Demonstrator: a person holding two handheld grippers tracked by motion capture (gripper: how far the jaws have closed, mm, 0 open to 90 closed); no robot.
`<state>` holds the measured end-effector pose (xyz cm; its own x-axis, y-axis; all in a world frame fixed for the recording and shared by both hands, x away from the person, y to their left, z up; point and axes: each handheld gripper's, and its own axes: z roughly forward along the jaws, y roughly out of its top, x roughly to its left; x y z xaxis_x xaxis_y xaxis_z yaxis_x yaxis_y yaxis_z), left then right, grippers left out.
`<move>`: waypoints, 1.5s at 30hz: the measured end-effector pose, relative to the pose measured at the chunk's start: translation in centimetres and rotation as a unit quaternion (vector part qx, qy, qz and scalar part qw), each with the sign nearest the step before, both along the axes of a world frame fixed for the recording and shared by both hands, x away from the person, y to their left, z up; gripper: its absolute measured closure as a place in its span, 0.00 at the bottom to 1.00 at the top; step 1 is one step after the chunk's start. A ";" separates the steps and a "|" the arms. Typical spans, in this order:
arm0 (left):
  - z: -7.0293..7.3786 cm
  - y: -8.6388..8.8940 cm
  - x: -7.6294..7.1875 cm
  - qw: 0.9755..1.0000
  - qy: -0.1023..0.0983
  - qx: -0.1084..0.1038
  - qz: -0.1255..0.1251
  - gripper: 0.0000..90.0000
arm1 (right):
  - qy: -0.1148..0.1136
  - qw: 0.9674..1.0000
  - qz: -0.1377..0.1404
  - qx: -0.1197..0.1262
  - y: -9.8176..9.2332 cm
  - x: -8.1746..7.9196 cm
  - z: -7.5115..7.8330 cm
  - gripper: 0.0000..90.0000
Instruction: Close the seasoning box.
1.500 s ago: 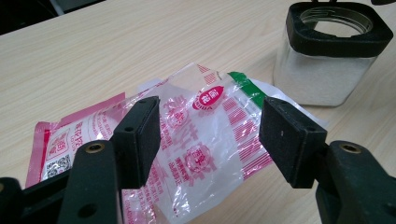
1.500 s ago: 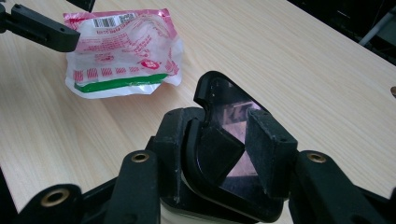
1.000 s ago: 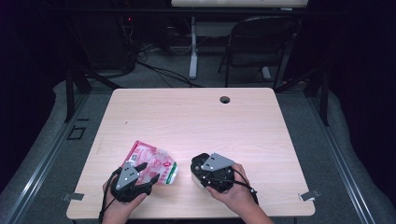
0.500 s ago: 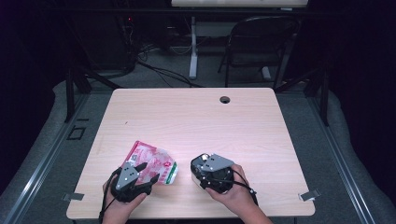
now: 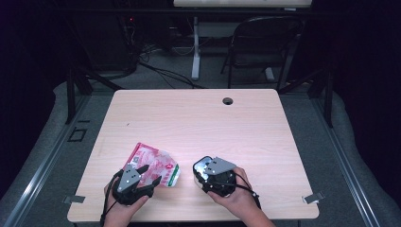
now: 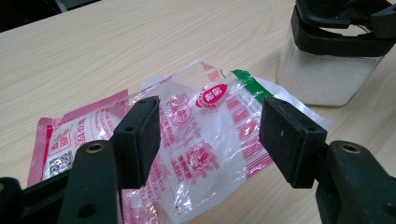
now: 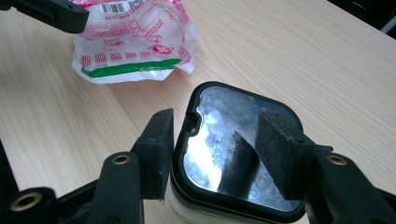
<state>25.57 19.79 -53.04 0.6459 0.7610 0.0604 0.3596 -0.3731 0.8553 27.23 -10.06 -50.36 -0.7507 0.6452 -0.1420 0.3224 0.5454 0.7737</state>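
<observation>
A crumpled clear plastic bag (image 5: 158, 165) with pink and red print and a green stripe lies flat on the table near its front left. My left gripper (image 5: 150, 176) hovers just over the bag (image 6: 196, 121), jaws (image 6: 210, 135) wide apart and touching nothing. To its right stands a clear container (image 6: 322, 79) of white granules with a black-rimmed lid (image 7: 224, 126). My right gripper (image 7: 217, 149) is directly above that lid. Its jaws have just been opening and now stand wide, with the lid below and between the pads and no pad pressing on it. In the high view the right gripper (image 5: 204, 172) covers most of the container.
The light wooden table (image 5: 198, 118) has a round cable hole (image 5: 228, 100) near its far edge. Behind the table stand a dark folding chair (image 5: 262, 42) and cables on the floor. Both hands come in over the front edge.
</observation>
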 end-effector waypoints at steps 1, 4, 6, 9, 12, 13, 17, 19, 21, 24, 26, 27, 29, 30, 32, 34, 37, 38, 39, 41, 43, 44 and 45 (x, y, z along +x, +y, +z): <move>0.0 0.0 0.0 1.000 0.000 0.000 0.000 0.43 | 0.000 1.000 0.000 0.000 0.0 0.0 0.0 0.53; 0.0 0.1 0.0 1.000 0.001 0.000 0.001 0.43 | 0.000 1.000 0.002 -0.002 0.1 -0.1 -0.1 0.52; 0.0 0.1 0.0 1.000 0.001 0.000 0.001 0.43 | 0.000 1.000 0.003 -0.003 0.1 -0.1 -0.1 0.52; 0.0 0.1 0.1 1.000 0.002 0.000 0.002 0.43 | 0.000 1.000 0.002 -0.001 0.1 -0.1 -0.1 0.52; 0.0 0.1 0.1 1.000 0.001 0.001 0.002 0.43 | 0.001 1.000 0.003 0.001 0.1 -0.1 -0.1 0.51; 0.0 0.1 0.1 1.000 0.001 0.001 0.002 0.43 | 0.000 1.000 0.002 0.003 0.1 -0.2 -0.1 0.51; 0.0 0.1 0.1 1.000 0.001 0.001 0.003 0.43 | 0.001 1.000 0.002 0.006 0.1 -0.2 0.0 0.51; 0.0 0.1 0.0 1.000 0.001 0.001 0.004 0.43 | 0.001 1.000 0.004 0.007 0.1 -0.2 0.1 0.51; 0.0 0.1 0.0 1.000 0.001 0.001 0.004 0.43 | 0.003 1.000 0.005 0.006 0.1 -0.3 0.2 0.51; 0.0 0.1 0.1 1.000 0.001 0.001 0.004 0.43 | 0.002 1.000 0.004 0.008 0.1 -0.3 0.2 0.51; 0.0 0.1 0.1 1.000 0.002 0.001 0.004 0.43 | 0.003 1.000 0.005 0.009 0.1 -0.3 0.2 0.51; 0.0 0.1 0.1 1.000 0.002 0.002 0.004 0.43 | 0.003 1.000 0.005 0.009 0.1 -0.3 0.3 0.51; 0.0 0.2 0.1 1.000 0.002 0.001 0.004 0.43 | 0.003 1.000 0.005 0.009 0.0 -0.3 0.3 0.51; 0.0 0.2 0.1 1.000 0.002 0.001 0.004 0.43 | 0.003 1.000 0.005 0.009 0.0 -0.3 0.3 0.51; 0.0 0.2 0.1 1.000 0.001 0.000 0.005 0.43 | 0.004 1.000 0.005 0.012 -0.1 -0.3 0.4 0.51; 0.0 0.2 0.1 1.000 0.002 0.000 0.005 0.43 | 0.005 1.000 0.004 0.016 -0.2 -0.4 0.4 0.51; 0.0 0.3 0.1 1.000 0.002 -0.003 0.008 0.43 | 0.006 1.000 0.003 0.017 -0.4 -0.4 0.6 0.51; 0.0 0.3 0.1 1.000 0.002 -0.003 0.008 0.43 | 0.007 1.000 -0.001 0.021 -0.7 -0.4 0.6 0.51; 0.0 0.3 0.1 1.000 0.001 -0.003 0.008 0.43 | 0.007 1.000 -0.001 0.021 -0.7 -0.4 0.6 0.51; 0.0 0.4 0.1 1.000 0.001 -0.002 0.009 0.43 | 0.008 1.000 -0.006 0.025 -1.2 -0.3 0.8 0.51; 0.0 0.4 0.1 1.000 0.001 -0.002 0.009 0.43 | 0.009 1.000 -0.008 0.028 -1.5 -0.3 0.8 0.51; 0.0 0.4 0.1 1.000 0.000 -0.002 0.009 0.43 | 0.009 0.999 -0.012 0.030 -1.9 -0.3 0.9 0.51; 0.0 0.4 0.1 1.000 0.000 -0.002 0.009 0.43 | 0.009 0.999 -0.012 0.030 -1.9 -0.3 0.9 0.51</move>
